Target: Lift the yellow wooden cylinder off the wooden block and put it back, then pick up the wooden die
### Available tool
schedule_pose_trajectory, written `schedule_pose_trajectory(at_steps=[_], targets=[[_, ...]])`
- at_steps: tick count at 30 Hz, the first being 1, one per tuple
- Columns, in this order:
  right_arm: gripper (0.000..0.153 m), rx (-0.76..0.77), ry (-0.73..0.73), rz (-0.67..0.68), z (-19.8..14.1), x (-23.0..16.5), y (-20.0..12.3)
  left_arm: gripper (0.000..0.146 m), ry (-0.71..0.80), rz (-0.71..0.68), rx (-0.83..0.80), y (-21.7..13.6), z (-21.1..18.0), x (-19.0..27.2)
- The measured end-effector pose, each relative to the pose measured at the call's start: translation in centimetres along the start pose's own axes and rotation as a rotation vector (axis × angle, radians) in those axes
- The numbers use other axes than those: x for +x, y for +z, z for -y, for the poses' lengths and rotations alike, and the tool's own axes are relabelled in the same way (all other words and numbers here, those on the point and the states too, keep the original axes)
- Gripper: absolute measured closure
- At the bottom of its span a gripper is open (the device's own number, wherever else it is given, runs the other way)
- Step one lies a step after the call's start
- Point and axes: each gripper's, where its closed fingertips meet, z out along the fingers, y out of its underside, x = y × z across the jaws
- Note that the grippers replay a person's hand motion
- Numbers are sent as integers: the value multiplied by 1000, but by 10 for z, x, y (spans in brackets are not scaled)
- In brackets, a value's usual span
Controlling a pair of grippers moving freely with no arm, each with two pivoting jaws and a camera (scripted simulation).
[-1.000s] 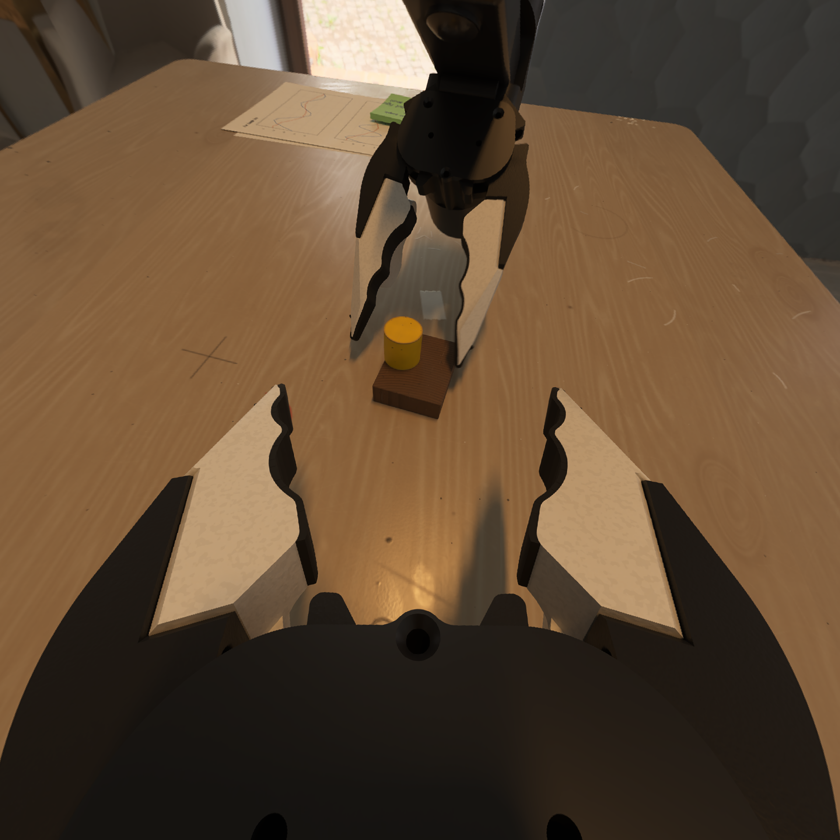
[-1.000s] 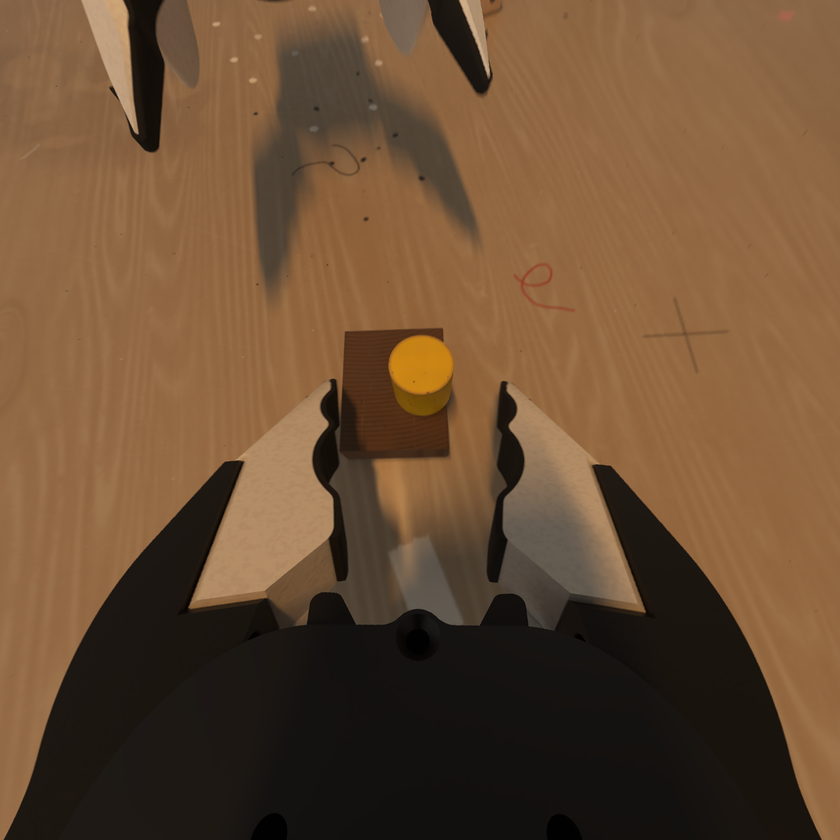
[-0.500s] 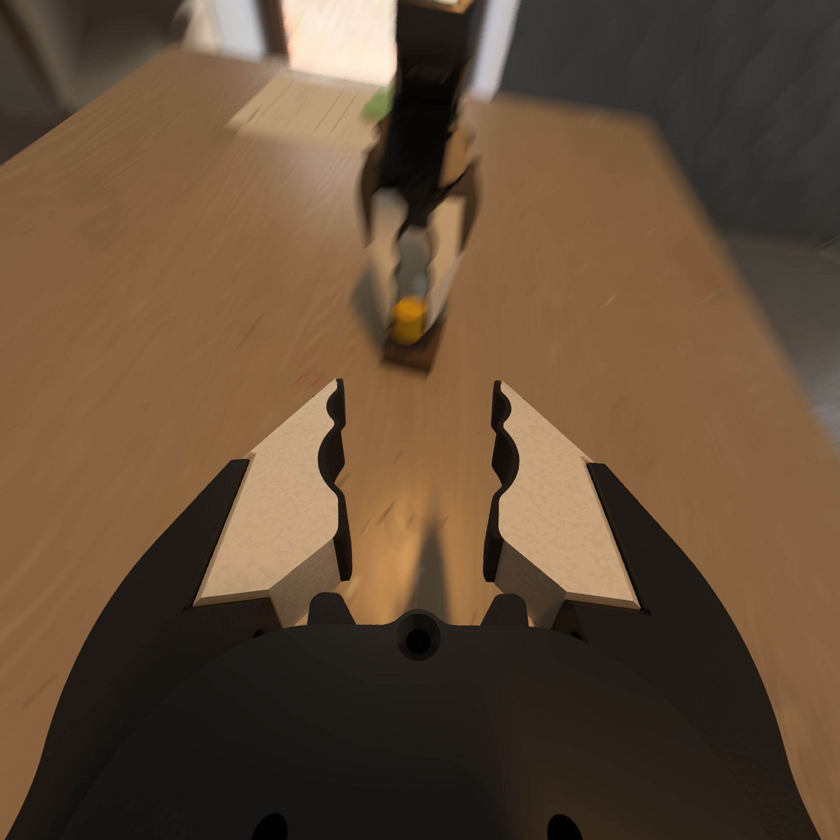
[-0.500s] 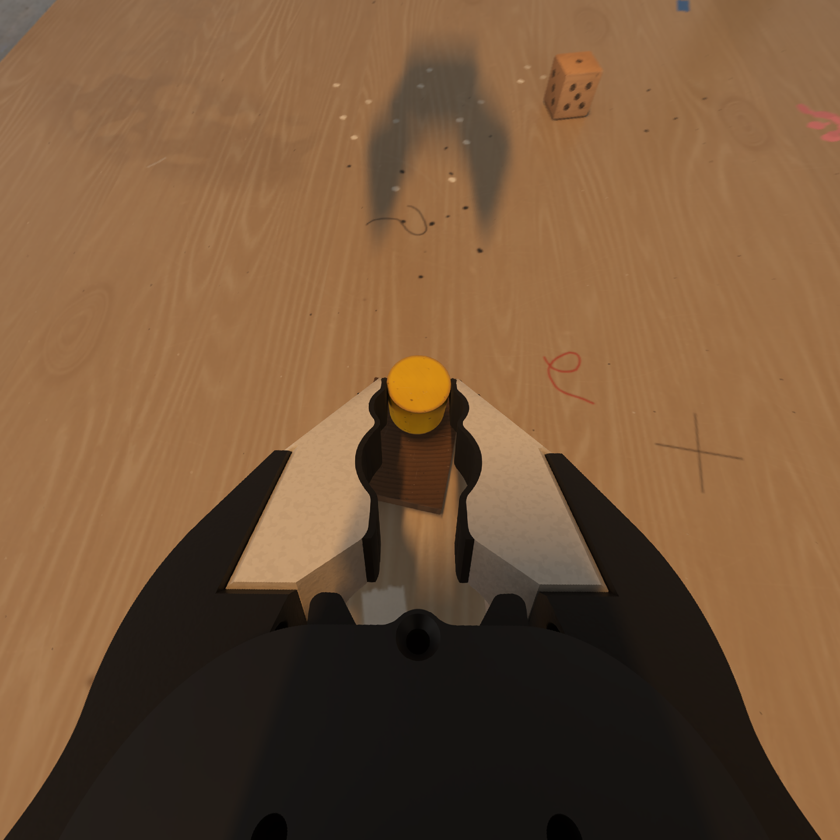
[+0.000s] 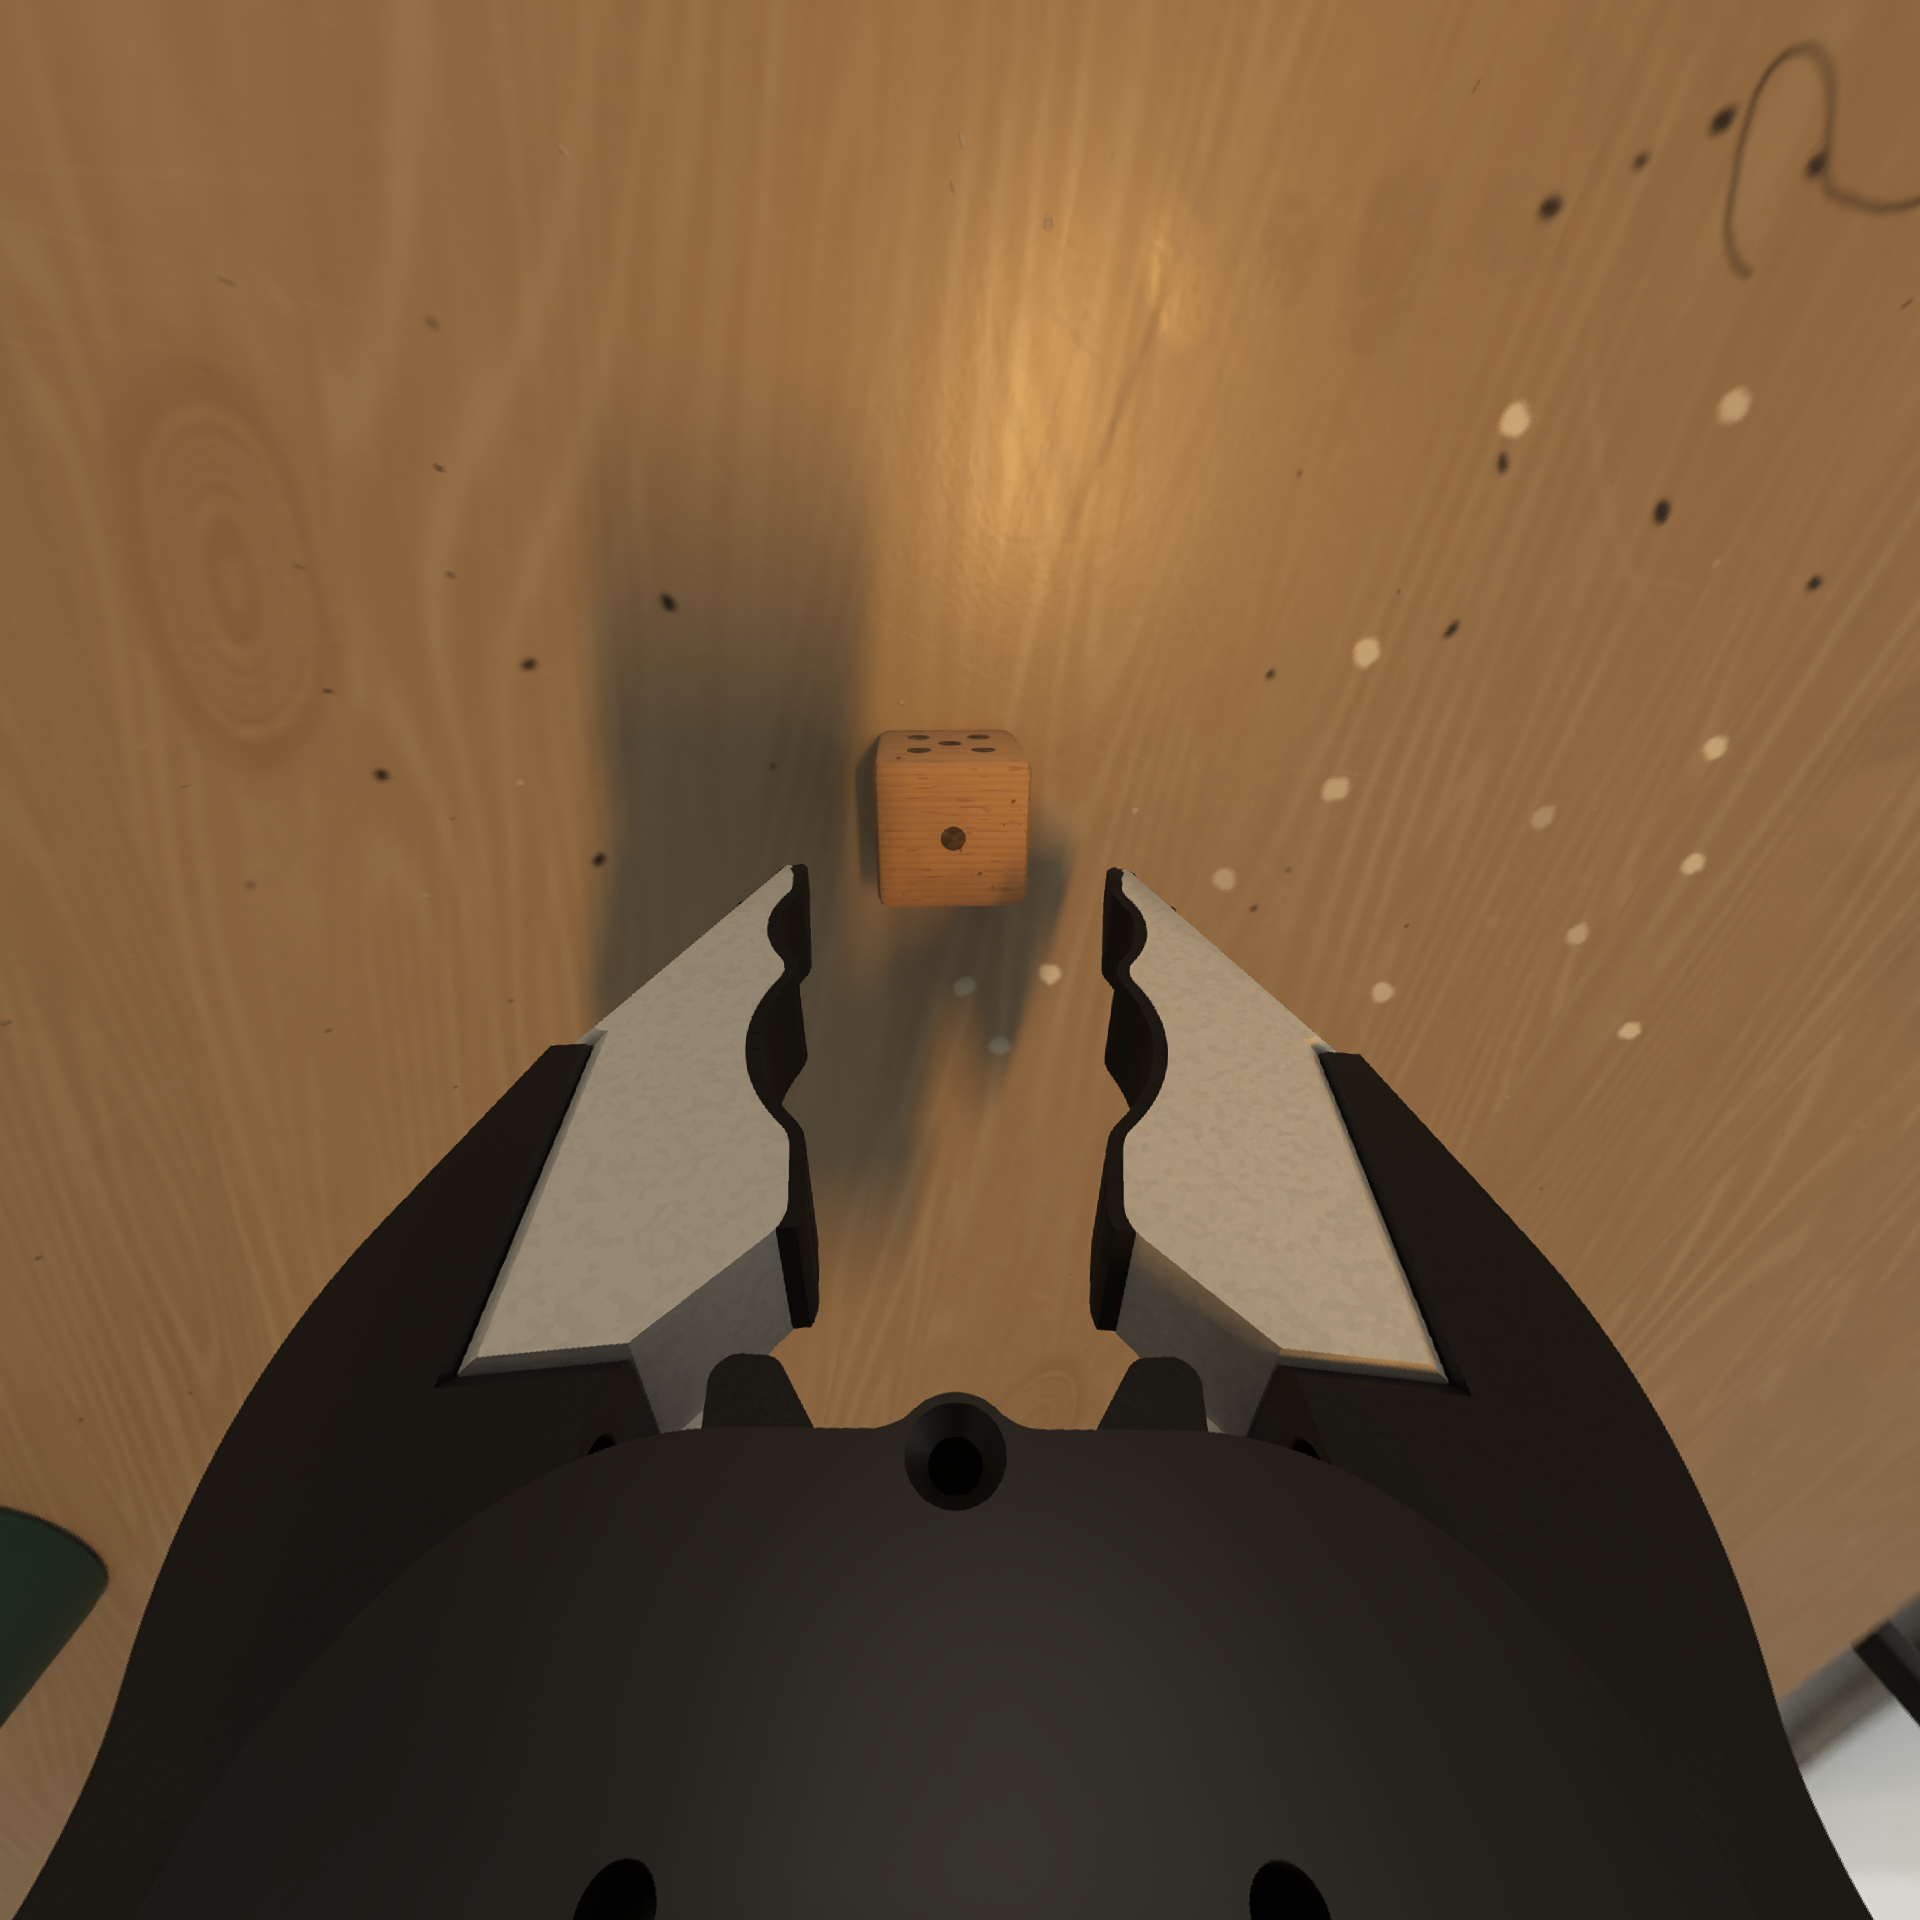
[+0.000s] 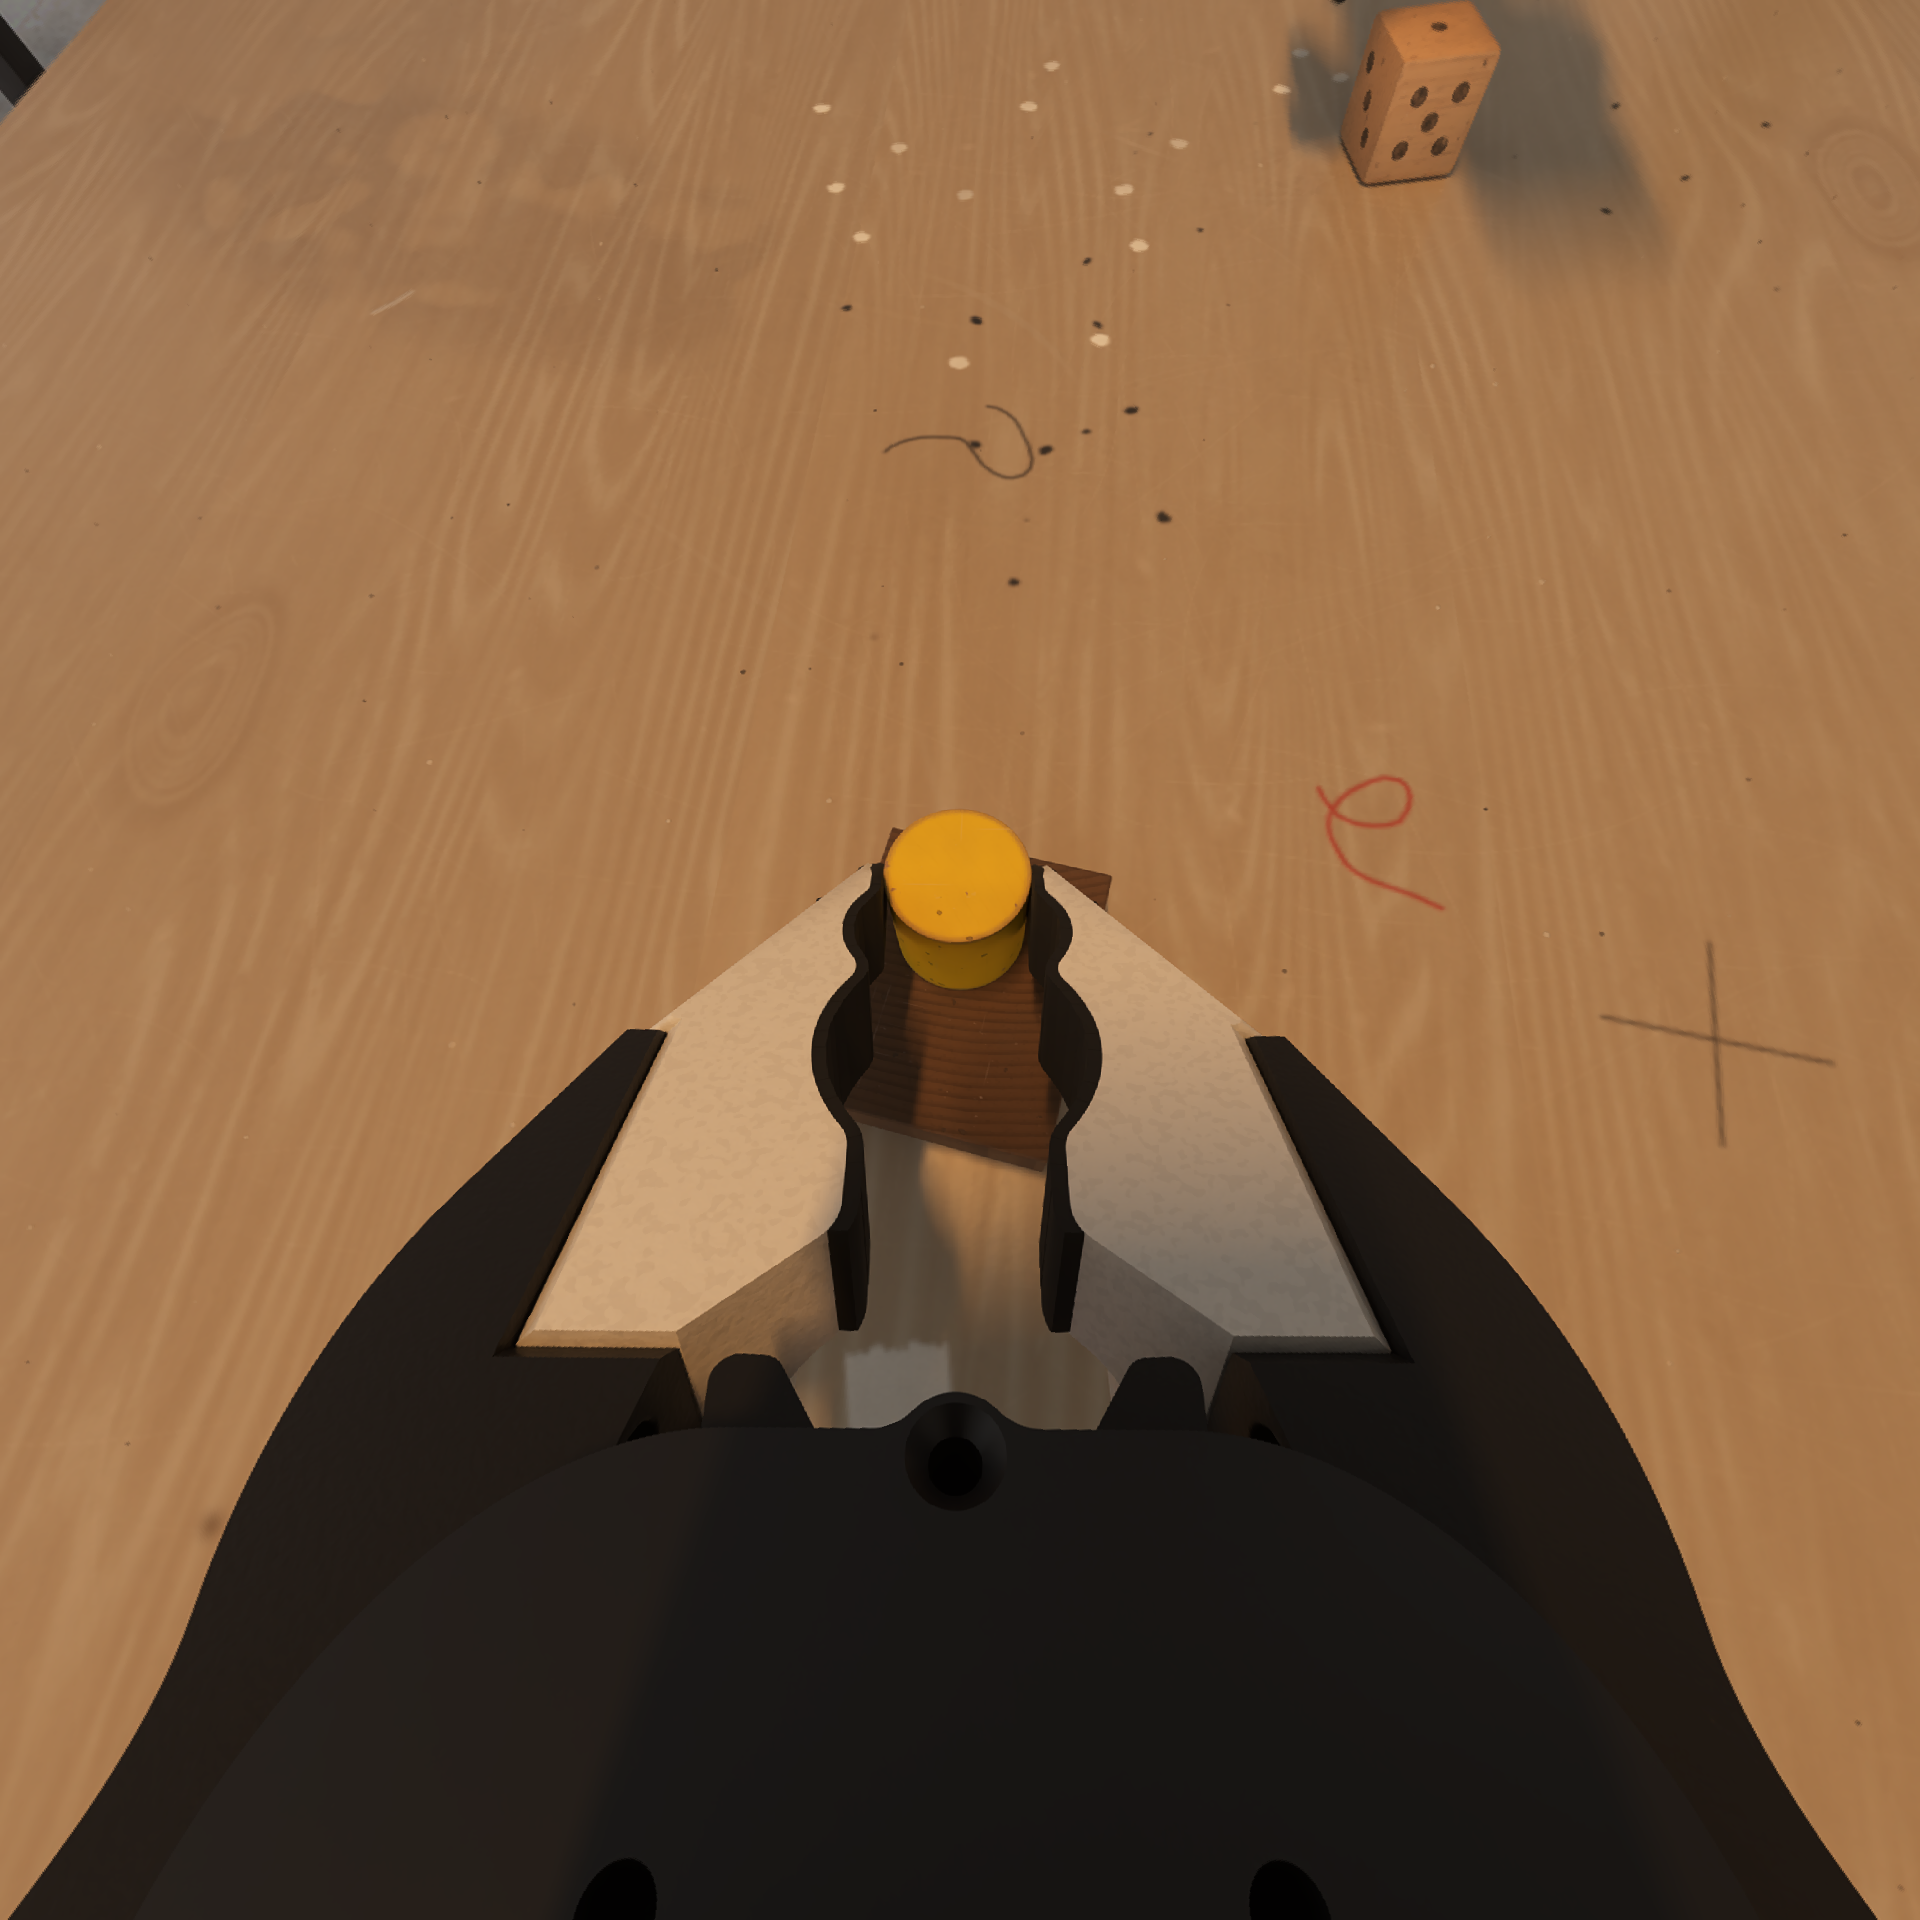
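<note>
The yellow cylinder [image 6: 956, 914] sits between the fingertips of my right gripper [image 6: 956, 873], which is shut on it. It is over the dark brown wooden block [image 6: 951, 1081]; I cannot tell whether it touches the block. The wooden die [image 5: 952, 821] lies on the table just beyond the tips of my left gripper [image 5: 954, 883], centred on the gap. The left gripper is open and empty, looking down at the table. The die also shows in the right wrist view [image 6: 1418, 94], far off at the upper right.
A dark green object [image 5: 42, 1600] shows at the lower left edge of the left wrist view. The table edge [image 5: 1860, 1673] is at the lower right there. A red scribble [image 6: 1371, 831] and a pencil cross [image 6: 1714, 1039] mark the wooden table [image 6: 416, 623].
My right gripper closed on the yellow cylinder over the block. My left gripper turned away from the block and came down over the die, its jaws narrower than before.
</note>
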Motion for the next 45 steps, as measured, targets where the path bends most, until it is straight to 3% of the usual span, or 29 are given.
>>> schedule_pose_trajectory(at_steps=[2, 4, 6, 9, 16, 18, 21, 24, 26, 29, 32, 35, 38, 45], targets=[[125, -5, 20, 0, 0, -1, 0, 90, 11, -17, -64, 10, -4, 0], [95, -8, 37, -3, -1, -3, 0, 92, 11, -50, -69, 17, -3, 3], [85, 7, 38, -27, 3, -4, -4, 95, -2, -52, -78, 22, -4, 2], [84, 51, 44, -75, 12, -4, -15, 113, -18, -62, -70, 22, -2, 2], [86, 129, 75, -224, 16, -4, -30, 113, -16, -40, -38, 17, -1, 3], [88, 155, 125, -336, 14, 12, -39, 113, -27, -14, -6, 12, 3, 1], [99, 204, 293, -662, 13, 56, -68, 113, -55, 26, 47, 3, 7, 0], [109, 60, 400, -880, -3, 89, -81, 113, -70, 32, 76, -2, 8, 3], [114, -110, 449, -901, -19, 101, -73, 113, -77, 41, 84, -2, 8, 5], [121, -220, 564, -841, -39, 110, -52, 113, -79, 45, 102, -3, 10, 9], [127, -210, 650, -786, -44, 110, -45, 113, -64, 50, 107, -4, 12, 13], [126, -253, 646, -754, -44, 101, -44, 113, -54, 53, 114, -5, 15, 17], [116, -282, 631, -777, -43, 89, -41, 113, -52, 57, 122, -7, 16, 18], [115, -258, 664, -830, -42, 68, -38, 113, -59, 51, 146, -12, 18, 18]])
